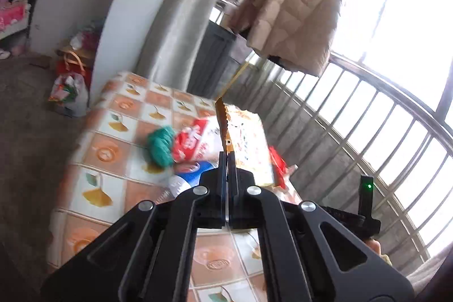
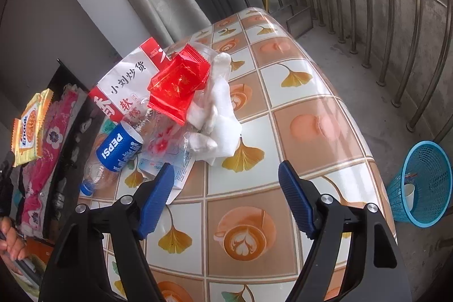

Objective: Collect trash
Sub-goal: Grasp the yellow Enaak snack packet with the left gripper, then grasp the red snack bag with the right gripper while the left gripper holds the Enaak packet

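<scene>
— Pinching anything, the left gripper (image 1: 227, 157)?
— Yes, its jaws are pressed together on a yellow snack wrapper (image 1: 222, 122), which sticks out straight ahead of them.
— And the right gripper (image 2: 226, 188)?
— Jaws spread, nothing between them. Beyond them lie white tissue (image 2: 218, 109), a red wrapper (image 2: 178, 84) and a Pepsi bottle (image 2: 117, 150).

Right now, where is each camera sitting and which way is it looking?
Left wrist view: sits on the left gripper, looking along its shut fingers, which pinch a yellow wrapper, across the table toward the barred window.
Right wrist view: sits on the right gripper, looking down past open blue pads at the trash pile; a hand shows at the left edge, a blue basket on the floor.
Both views share the table, Pepsi bottle, white-and-red bag and yellow wrapper.
</scene>
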A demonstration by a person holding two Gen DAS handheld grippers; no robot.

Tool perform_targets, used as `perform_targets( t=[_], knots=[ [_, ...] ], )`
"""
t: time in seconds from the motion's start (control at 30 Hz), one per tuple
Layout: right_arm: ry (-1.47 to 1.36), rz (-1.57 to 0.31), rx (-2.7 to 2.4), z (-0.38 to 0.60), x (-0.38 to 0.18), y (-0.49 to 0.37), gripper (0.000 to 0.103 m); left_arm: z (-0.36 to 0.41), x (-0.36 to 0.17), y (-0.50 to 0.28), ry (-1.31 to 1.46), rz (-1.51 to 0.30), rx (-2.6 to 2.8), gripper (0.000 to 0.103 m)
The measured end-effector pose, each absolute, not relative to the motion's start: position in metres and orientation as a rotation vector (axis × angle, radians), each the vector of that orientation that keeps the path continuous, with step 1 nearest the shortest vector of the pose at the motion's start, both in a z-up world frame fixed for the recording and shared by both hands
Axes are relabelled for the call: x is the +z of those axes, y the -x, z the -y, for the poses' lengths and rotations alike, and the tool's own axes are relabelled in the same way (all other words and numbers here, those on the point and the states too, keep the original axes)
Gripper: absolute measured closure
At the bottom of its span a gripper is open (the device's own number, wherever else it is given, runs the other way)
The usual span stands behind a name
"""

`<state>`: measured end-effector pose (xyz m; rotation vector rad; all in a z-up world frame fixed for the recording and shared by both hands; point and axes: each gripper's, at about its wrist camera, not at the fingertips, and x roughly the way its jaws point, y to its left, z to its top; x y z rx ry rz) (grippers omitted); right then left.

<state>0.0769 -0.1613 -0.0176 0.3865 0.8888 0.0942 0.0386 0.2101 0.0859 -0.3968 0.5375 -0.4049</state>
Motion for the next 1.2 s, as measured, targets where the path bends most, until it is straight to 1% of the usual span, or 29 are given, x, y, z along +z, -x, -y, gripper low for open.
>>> perform_targets(
  t=[0.23,0.4,0.6,0.7,0.97,1.07,1.1,1.13,1.17,1.2],
  knots=[
    [-0.395,-0.887,0.064,0.174,-0.017,-0.072,0.032,-0.134,0.000,-0.062,0.246,-0.846,-0.413,0.103],
    [-0.378,-0.888,0.092,0.168,-0.015,-0.083,0.037,-0.109,-0.044,-0.062,0.078,-0.919,-0.340,0.103],
    [-0.339,-0.858,0.169,0.147,-0.004,-0.103,0.046,-0.115,-0.051,-0.064,0.101,-0.943,-0.336,0.103],
    [-0.286,-0.835,0.210,0.130,0.002,-0.111,0.048,-0.118,-0.051,-0.068,0.109,-0.956,-0.331,0.103],
    [-0.158,-0.823,0.238,0.097,-0.002,-0.143,0.059,-0.119,-0.053,-0.070,0.116,-0.964,-0.336,0.103],
    [-0.108,-0.815,0.214,0.092,-0.003,-0.153,0.066,-0.120,-0.055,-0.070,0.121,-0.967,-0.333,0.103],
    [-0.098,-0.814,0.206,0.092,-0.003,-0.156,0.072,-0.120,-0.056,-0.070,0.123,-0.970,-0.334,0.103],
    [-0.094,-0.815,0.198,0.092,-0.003,-0.158,0.076,-0.120,-0.056,-0.070,0.127,-0.972,-0.335,0.103],
    [-0.098,-0.817,0.199,0.093,-0.003,-0.159,0.084,-0.121,-0.057,-0.070,0.131,-0.974,-0.336,0.103],
    [-0.111,-0.817,0.201,0.095,-0.003,-0.159,0.089,-0.121,-0.057,-0.070,0.133,-0.975,-0.337,0.103]
  ],
)
